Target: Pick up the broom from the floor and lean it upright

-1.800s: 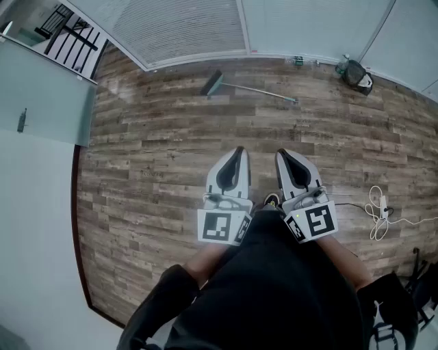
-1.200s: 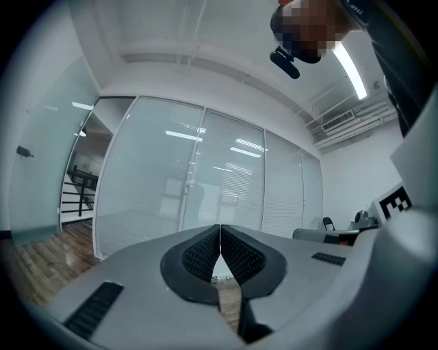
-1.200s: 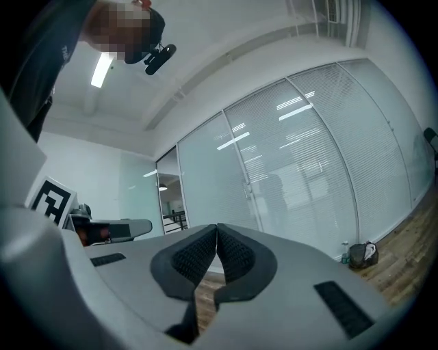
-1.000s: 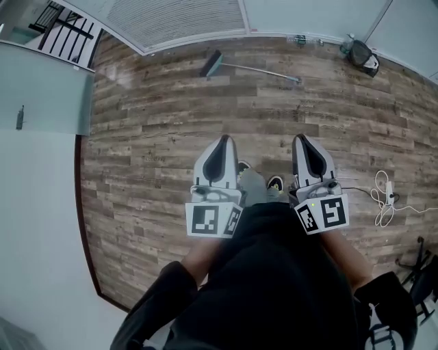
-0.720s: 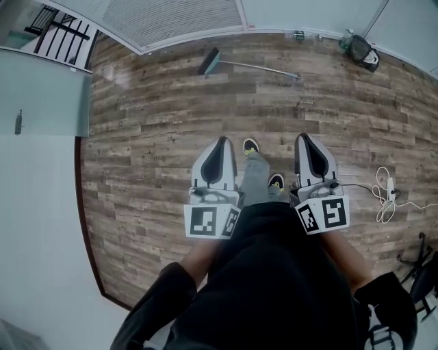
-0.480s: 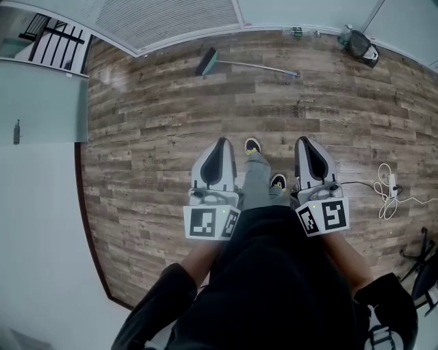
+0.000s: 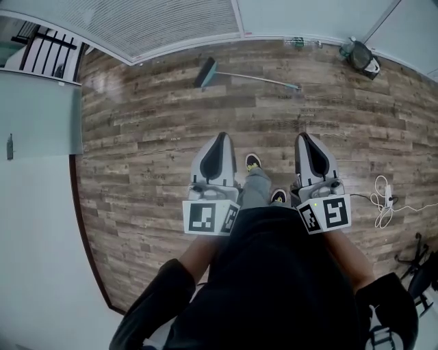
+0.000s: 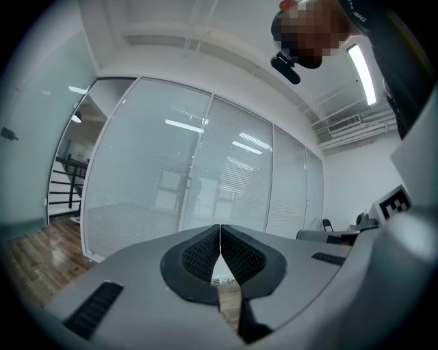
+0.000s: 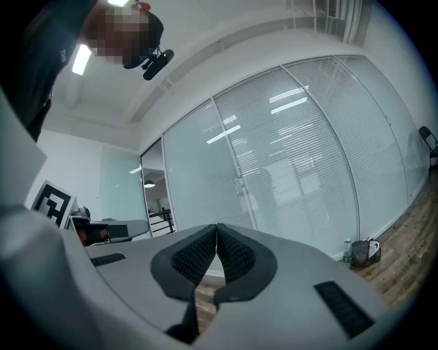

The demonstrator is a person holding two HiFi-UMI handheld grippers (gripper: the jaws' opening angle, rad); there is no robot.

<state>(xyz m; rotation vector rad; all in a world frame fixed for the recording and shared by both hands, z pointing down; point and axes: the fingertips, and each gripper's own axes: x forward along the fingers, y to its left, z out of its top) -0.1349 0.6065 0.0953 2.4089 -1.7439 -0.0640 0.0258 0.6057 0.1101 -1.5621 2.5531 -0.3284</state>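
Observation:
The broom (image 7: pixel 236 74) lies flat on the wooden floor near the glass wall, its green-grey head at the left and its thin handle running right. It is well ahead of both grippers. My left gripper (image 7: pixel 220 139) is held level at waist height, shut, with nothing between its pads (image 8: pixel 220 236). My right gripper (image 7: pixel 304 139) is level beside it, also shut and empty (image 9: pixel 217 234). The person's leg and shoes show between the two grippers. Neither gripper view shows the broom.
A frosted glass wall (image 7: pixel 171 20) with blinds closes the far side. A dark bag (image 7: pixel 361 56) sits in the far right corner. A white cable and power strip (image 7: pixel 384 205) lie on the floor at right. A white partition (image 7: pixel 34 205) stands at left.
The person has walked forward toward the broom; the floor and broom have slid nearer in the head view. Both grippers stay shut and side by side.

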